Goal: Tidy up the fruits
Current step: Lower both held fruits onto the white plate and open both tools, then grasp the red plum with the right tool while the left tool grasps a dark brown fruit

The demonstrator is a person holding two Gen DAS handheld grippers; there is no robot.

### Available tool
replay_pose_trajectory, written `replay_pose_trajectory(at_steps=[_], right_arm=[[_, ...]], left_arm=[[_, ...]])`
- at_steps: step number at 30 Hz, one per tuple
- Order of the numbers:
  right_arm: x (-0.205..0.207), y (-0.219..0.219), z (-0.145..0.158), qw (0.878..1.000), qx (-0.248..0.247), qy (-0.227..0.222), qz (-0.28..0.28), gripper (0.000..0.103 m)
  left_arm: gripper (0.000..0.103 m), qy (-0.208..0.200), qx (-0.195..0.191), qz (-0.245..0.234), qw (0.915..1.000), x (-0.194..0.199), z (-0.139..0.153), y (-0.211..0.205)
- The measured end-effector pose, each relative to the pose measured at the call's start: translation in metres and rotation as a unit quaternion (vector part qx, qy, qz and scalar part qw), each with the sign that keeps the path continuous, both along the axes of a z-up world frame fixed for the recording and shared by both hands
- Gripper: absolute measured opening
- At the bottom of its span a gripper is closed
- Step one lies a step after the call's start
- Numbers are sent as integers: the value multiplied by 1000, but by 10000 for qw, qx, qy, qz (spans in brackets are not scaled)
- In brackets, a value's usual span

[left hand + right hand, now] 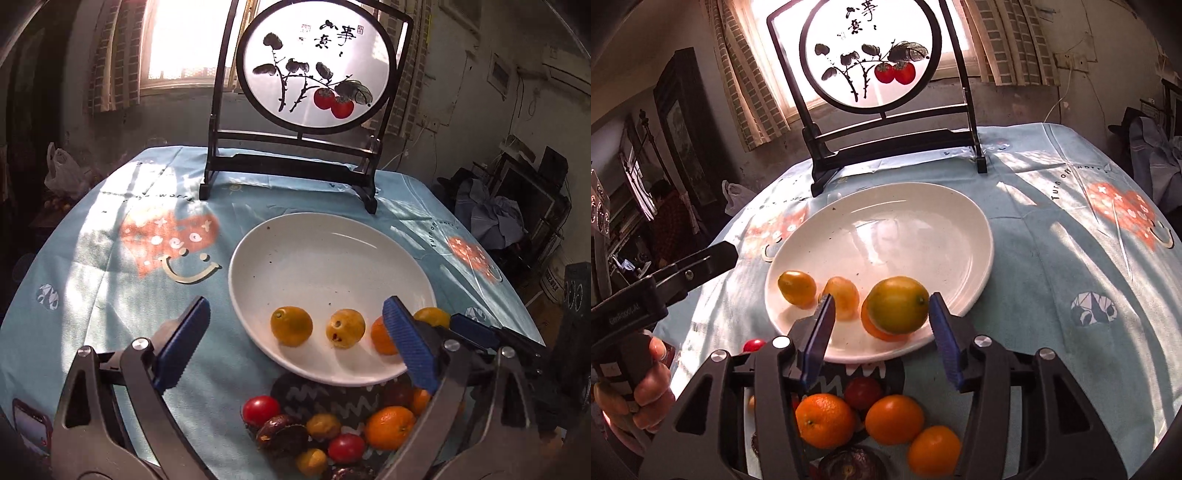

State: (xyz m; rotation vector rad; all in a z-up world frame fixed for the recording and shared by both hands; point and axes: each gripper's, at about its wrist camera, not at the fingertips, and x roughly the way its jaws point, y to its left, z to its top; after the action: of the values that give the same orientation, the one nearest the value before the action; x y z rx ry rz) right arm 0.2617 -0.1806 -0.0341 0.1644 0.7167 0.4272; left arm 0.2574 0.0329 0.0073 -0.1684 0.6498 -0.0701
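A white oval plate lies on the blue tablecloth. On its near side lie two yellow fruits and an orange. My left gripper is open and empty, hovering over the plate's near rim. My right gripper is open, its jaws on either side of a yellow-green citrus that sits over an orange; the pads stand apart from it. A pile of oranges, tomatoes and dark passion fruits lies in front of the plate.
A black-framed round painted screen stands behind the plate. The right gripper's body shows at the plate's right edge; the hand holding the left gripper shows at left. A phone lies at the near left.
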Motion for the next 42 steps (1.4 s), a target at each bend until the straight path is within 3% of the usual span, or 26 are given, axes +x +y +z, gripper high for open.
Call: replay_pose_trajectory(at_steps=[8,12,17,21,32,38,42], right_arm=[[-68,2,-10,9996,53,-5,280,56],[-103,5,-18,9984,289,201,437,56],[-132,22,-29,9971,212,429,592,56],[-131,27,-43,9950,241,787,566,56],[-122,38,-50,9939,178,976,489,56],[-112,35,-55,9920,322,1166,357,51],[-104,30,-58,9898,476,1310,286,43]], left_arm=[[97,678,-4,543,9962,-25,-38,43],[97,706,199,856,9936,-34,-43,53],[97,644,221,748,9949,-40,-40,49],[97,619,355,661,9953,-44,-39,44],[97,558,133,660,9962,-54,-36,52],[97,559,124,698,9959,-57,-37,57],[97,605,-15,724,9955,-56,-39,62]])
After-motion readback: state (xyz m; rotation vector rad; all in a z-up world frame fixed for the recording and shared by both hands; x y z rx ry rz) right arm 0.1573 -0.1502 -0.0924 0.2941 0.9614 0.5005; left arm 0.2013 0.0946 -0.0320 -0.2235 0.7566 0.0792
